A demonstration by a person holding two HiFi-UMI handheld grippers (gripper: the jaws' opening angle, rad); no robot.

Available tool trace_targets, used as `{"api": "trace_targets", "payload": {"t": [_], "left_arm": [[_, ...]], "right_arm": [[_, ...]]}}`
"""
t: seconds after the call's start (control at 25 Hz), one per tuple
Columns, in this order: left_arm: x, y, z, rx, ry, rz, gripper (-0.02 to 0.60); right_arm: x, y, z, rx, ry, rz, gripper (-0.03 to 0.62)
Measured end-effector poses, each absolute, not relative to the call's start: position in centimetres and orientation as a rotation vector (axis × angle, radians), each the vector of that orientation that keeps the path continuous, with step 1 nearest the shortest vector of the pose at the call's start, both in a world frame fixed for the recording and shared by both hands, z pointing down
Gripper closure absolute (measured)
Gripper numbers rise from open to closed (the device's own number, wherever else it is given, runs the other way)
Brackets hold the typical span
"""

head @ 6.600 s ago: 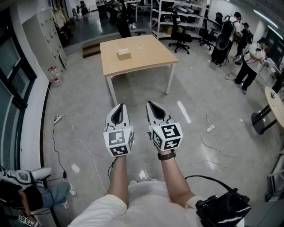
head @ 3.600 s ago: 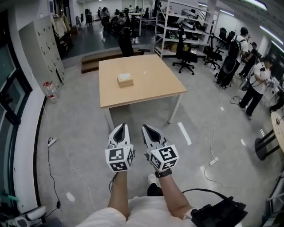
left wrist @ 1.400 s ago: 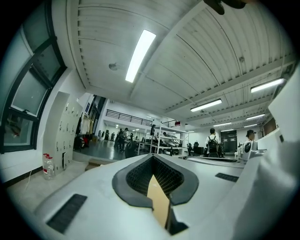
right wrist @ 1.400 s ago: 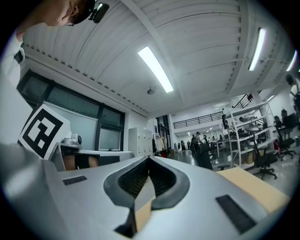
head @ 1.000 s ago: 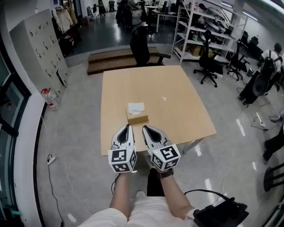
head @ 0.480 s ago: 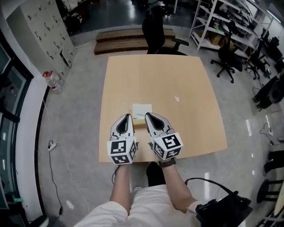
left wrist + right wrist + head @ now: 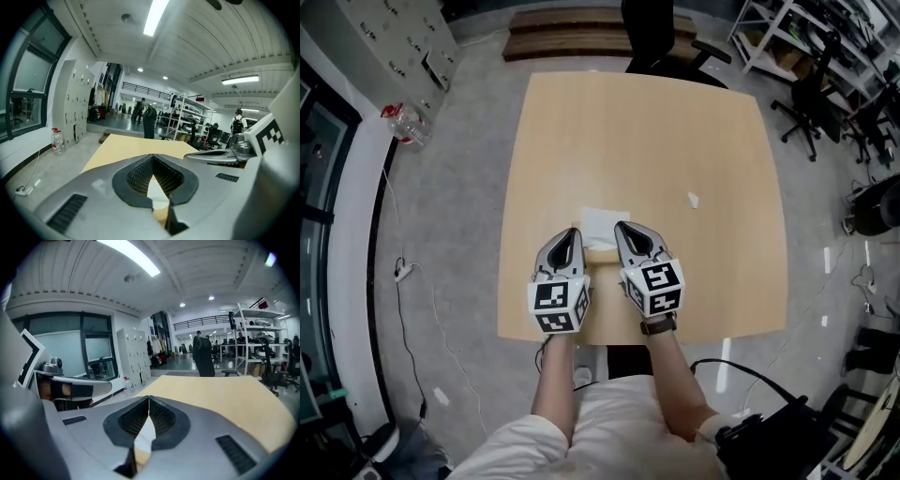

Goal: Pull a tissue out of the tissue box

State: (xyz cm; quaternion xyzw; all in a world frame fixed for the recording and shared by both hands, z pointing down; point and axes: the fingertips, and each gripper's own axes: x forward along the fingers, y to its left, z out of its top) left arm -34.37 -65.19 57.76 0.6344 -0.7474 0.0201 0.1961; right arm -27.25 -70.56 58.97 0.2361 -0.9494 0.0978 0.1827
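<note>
Tissue box (image 7: 600, 254) close to near edge of table (image 7: 703, 131), left of centre, white tissue (image 7: 605, 222) on top. Lies just ahead, between left gripper (image 7: 572, 234) and right gripper (image 7: 625, 228), both pressed together, empty. Long axis seemingly along near edge. Right tip likely nearer tissue.

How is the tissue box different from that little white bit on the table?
The tissue box is bigger, a tan block with a white tissue on top; the little white bit is tiny and flat. The tissue box sits left of the little white bit. Both rest on the table.
</note>
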Motion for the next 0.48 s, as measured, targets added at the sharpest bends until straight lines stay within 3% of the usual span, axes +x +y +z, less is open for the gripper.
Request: {"api": "trace_targets", "payload": {"t": [0.32, 0.48], "left_arm": [[-36.1, -67.8, 63.2, 1.720, -2.028, 0.115, 0.580], [-36.0, -69.2, 64.2, 1.711, -2.000, 0.123, 0.580]], "right_arm": [[-29.1, -73.3, 65.7, 0.619, -2.502, 0.203, 0.589], [-29.5, -74.2, 68.4, 0.567, -2.404, 0.179, 0.494]]}}
